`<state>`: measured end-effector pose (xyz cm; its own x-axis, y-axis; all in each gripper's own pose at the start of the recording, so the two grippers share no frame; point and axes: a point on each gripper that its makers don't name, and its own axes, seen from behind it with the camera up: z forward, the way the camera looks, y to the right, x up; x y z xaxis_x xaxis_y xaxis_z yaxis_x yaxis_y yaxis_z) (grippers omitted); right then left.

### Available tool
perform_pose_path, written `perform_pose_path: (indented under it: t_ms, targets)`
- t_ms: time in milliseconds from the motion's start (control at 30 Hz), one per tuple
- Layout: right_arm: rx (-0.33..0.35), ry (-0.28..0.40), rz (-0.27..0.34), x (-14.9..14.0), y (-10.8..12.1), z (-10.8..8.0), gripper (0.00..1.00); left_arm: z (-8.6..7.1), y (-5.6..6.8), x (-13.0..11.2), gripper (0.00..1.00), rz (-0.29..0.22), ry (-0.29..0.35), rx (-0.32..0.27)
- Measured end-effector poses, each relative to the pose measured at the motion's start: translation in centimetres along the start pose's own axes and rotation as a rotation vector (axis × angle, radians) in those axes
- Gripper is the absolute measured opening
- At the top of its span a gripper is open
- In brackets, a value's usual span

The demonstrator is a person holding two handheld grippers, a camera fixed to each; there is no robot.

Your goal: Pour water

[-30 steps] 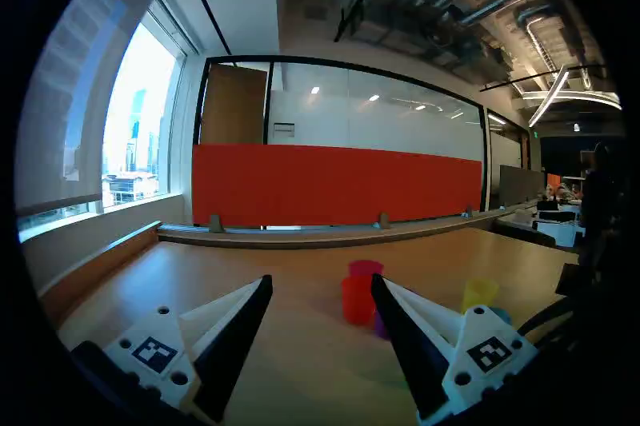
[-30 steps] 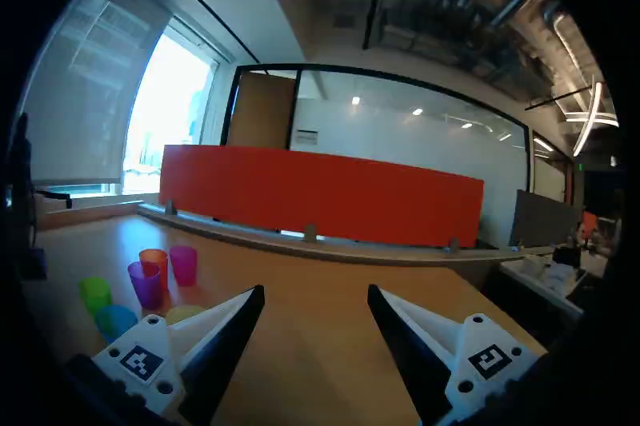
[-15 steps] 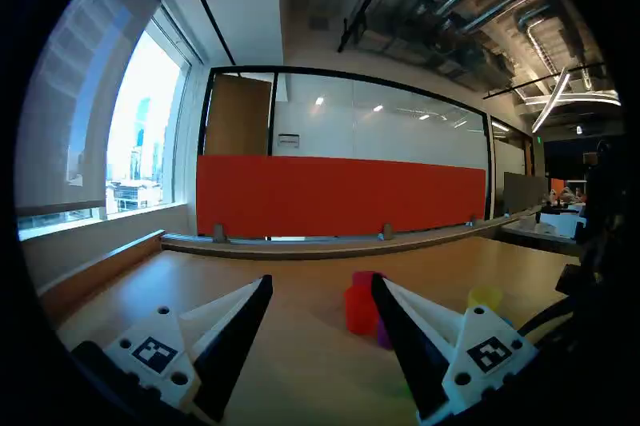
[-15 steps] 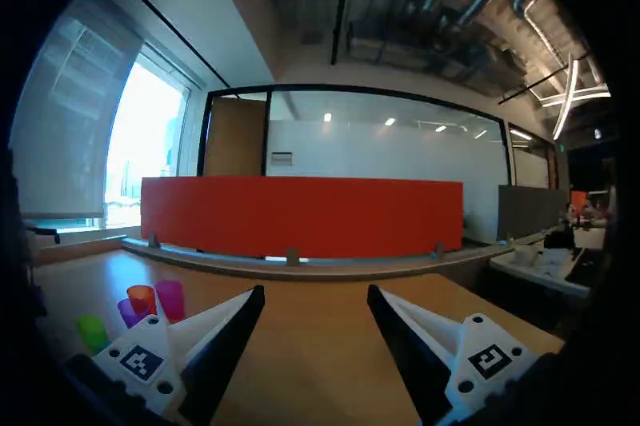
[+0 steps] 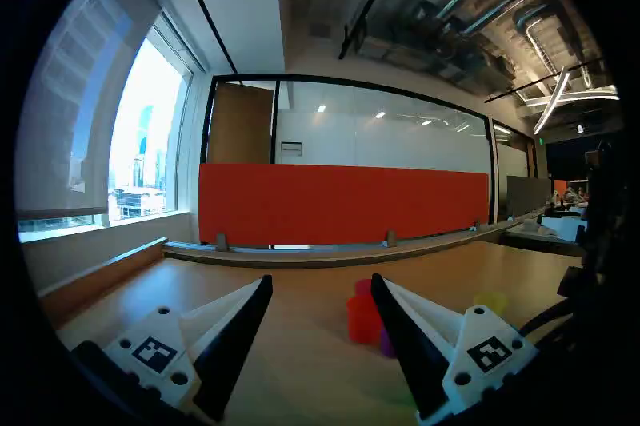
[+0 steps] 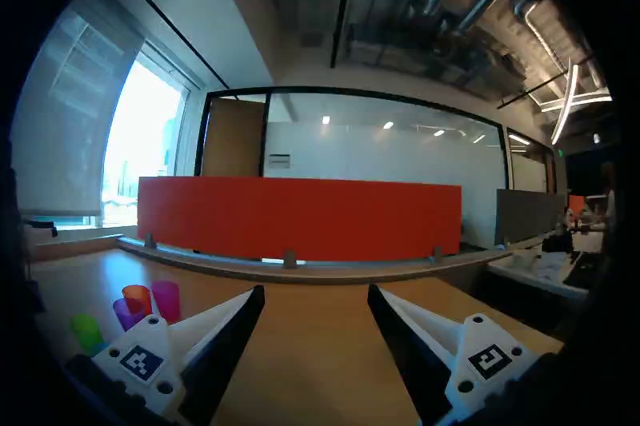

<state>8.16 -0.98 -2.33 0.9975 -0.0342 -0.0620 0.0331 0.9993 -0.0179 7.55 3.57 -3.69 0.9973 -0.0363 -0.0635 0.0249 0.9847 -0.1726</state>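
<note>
Over desk (image 6: 320, 354) | left tool (image 5: 321, 277) wide | right tool (image 6: 315, 288) wide, cups (image 6: 166, 300) leftward

Small translucent plastic cups stand upright, clustered on the wooden desk (image 5: 312, 362). An orange cup (image 5: 362, 319) has a magenta cup (image 5: 364, 286) just behind it and a purple cup (image 6: 124, 313) beside it. A green cup (image 6: 86, 330) and a yellow cup (image 5: 490, 302) stand nearby.

**Materials and finish**

The table (image 5: 312, 378) is smooth pale wood with a soft sheen. The orange cup (image 5: 362, 319) and magenta cup (image 6: 167, 300) are translucent plastic. The left gripper (image 5: 321, 278) is matt plastic — white outside, black inside. The red partition (image 5: 344, 202) looks matt.
</note>
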Motion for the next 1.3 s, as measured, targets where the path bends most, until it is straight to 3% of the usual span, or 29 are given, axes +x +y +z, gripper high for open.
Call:
perform_pose_path:
  t_ms: [167, 467, 633, 867, 1300]
  targets:
    - [0.004, -0.011, -0.001, -0.2, -0.1, 0.2, 1.0, 0.2, -0.6, -0.1, 0.91, 0.001, 0.007, 0.038]
    - [-0.002, -0.046, -0.005, -0.9, 0.0, 0.7, 1.0, -0.1, -2.8, -1.0, 0.91, -0.022, 0.017, 0.139]
    - [-0.016, -0.072, 0.013, -1.2, 0.4, 0.8, 1.0, -0.1, -3.5, -2.0, 0.91, -0.009, 0.01, 0.181]
    - [-0.029, -0.08, -0.002, -0.9, 0.5, 0.9, 1.0, 0.0, -3.7, -3.0, 0.91, 0.027, 0.011, 0.214]
    - [-0.034, -0.109, -0.017, -1.9, 0.1, 0.9, 1.0, 1.1, -4.3, -4.8, 0.91, 0.038, 0.008, 0.218]
